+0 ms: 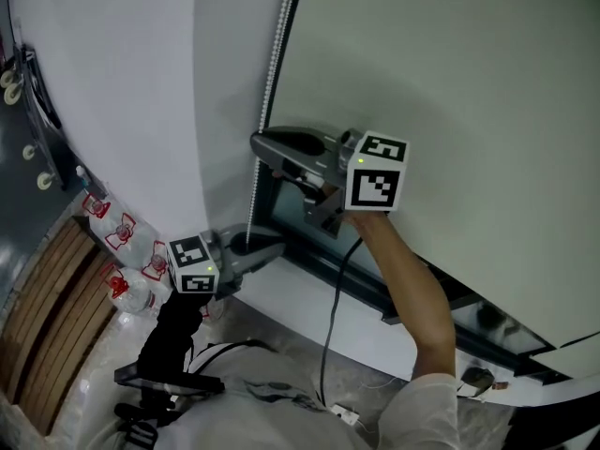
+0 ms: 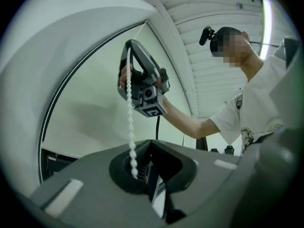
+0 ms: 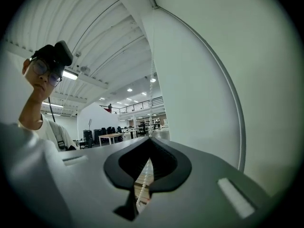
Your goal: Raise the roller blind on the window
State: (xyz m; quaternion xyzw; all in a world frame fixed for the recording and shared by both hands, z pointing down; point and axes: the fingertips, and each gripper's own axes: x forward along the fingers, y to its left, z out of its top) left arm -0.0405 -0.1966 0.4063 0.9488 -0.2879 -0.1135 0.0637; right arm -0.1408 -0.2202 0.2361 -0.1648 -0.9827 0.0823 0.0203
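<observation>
White bead chain along the roller blind's edge, pinched in closed left claw below closed right claw.

Right gripper, frame centre, level, jaws clamped on bead chain, forearm stretched up. Left gripper, lower left, jaws closed on same chain.

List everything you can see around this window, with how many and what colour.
Roller blind: one, pale, down over the window at right.
Bead chain: one, white, hanging by the blind's left edge.
Window frame: one, dark, under the blind.
Water bottles: several, clear with red labels, low at left.
Wooden slats: several, brown, lower left.
Cable: one, black, hanging mid-view.
Left gripper: one, grey, low, fingers together, chain threaded through.
Right gripper: one, grey, higher, fingers shut on the chain.
</observation>
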